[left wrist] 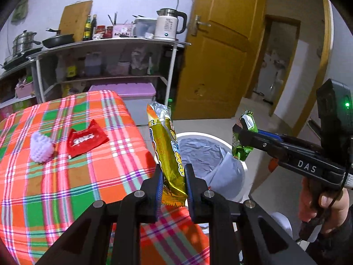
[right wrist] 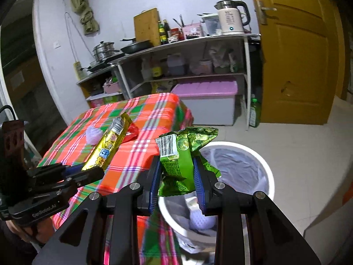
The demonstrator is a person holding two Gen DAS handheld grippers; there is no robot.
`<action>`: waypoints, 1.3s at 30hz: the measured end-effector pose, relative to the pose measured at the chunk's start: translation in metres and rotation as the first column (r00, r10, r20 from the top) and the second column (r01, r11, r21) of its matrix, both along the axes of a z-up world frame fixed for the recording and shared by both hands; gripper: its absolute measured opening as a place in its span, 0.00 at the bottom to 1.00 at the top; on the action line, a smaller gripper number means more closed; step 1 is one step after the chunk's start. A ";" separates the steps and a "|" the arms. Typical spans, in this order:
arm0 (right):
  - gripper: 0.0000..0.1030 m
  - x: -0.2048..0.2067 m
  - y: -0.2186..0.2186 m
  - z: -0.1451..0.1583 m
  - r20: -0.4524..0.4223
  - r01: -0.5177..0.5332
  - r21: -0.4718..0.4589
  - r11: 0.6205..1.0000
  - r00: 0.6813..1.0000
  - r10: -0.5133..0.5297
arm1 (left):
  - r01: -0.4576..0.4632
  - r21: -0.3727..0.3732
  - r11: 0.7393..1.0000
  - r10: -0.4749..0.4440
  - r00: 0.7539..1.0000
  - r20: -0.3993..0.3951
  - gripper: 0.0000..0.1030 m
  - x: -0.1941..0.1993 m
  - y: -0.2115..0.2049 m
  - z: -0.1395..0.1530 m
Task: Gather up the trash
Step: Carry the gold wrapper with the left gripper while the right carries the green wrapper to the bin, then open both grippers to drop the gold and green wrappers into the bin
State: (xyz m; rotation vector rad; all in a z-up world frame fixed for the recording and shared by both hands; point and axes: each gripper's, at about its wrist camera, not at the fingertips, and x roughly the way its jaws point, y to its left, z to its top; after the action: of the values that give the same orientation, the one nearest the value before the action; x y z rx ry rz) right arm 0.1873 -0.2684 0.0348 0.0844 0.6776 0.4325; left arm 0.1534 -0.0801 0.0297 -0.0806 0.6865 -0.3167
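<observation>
My left gripper [left wrist: 173, 172] is shut on a gold snack wrapper [left wrist: 168, 150], held upright at the table's right edge beside the white trash bin [left wrist: 239, 190]; the wrapper also shows in the right wrist view [right wrist: 110, 143]. My right gripper [right wrist: 176, 172] is shut on a green snack packet [right wrist: 178, 161], held over the bin's rim [right wrist: 268, 172]; it also shows in the left wrist view [left wrist: 243, 141]. A red wrapper [left wrist: 86, 140] and a white foam fruit net [left wrist: 40, 148] lie on the plaid tablecloth [left wrist: 66, 187]. Another foam net [right wrist: 201, 220] lies inside the lined bin.
A shelf unit [left wrist: 106, 66] with a kettle [left wrist: 168, 24], pans and bottles stands behind the table. A purple-lidded storage box [right wrist: 207, 101] sits on the floor. A yellow door [left wrist: 220, 50] is at the right. A green bottle [right wrist: 254, 110] stands by the door.
</observation>
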 end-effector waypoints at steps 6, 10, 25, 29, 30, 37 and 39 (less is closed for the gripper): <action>0.29 0.004 -0.013 -0.006 -0.018 0.028 0.001 1.000 0.999 -0.028 | 0.033 -0.001 0.999 -0.034 0.999 -0.019 0.18 0.010 -0.015 -0.009; 0.29 0.008 -0.020 -0.013 -0.036 0.039 0.000 0.999 0.999 -0.039 | 0.053 0.001 0.999 -0.053 0.998 -0.040 0.18 0.017 -0.025 -0.018; 0.30 0.031 -0.038 -0.059 -0.155 0.074 -0.019 0.997 0.985 -0.076 | 0.094 0.009 0.996 -0.092 0.985 -0.149 0.18 0.050 -0.045 -0.056; 0.30 0.037 -0.042 -0.069 -0.178 0.083 -0.020 0.996 0.980 -0.085 | 0.105 0.015 0.994 -0.101 0.979 -0.178 0.18 0.061 -0.052 -0.066; 0.30 0.037 -0.043 -0.071 -0.184 0.085 -0.022 0.996 0.979 -0.088 | 0.105 0.015 0.994 -0.101 0.977 -0.186 0.18 0.063 -0.053 -0.068; 0.30 0.039 -0.049 -0.072 -0.187 0.100 -0.020 0.995 0.977 -0.102 | 0.107 0.005 0.994 -0.103 0.964 -0.246 0.25 0.073 -0.057 -0.083; 0.30 0.038 -0.049 -0.072 -0.185 0.100 -0.018 0.995 0.977 -0.101 | 0.103 -0.009 0.995 -0.102 0.961 -0.259 0.35 0.076 -0.055 -0.086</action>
State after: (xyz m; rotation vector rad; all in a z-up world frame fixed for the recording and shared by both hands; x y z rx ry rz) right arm 0.2256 -0.3176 -0.0373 0.1521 0.8553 0.3269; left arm 0.2294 -0.1355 -0.0561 -0.0831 0.9531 -0.4090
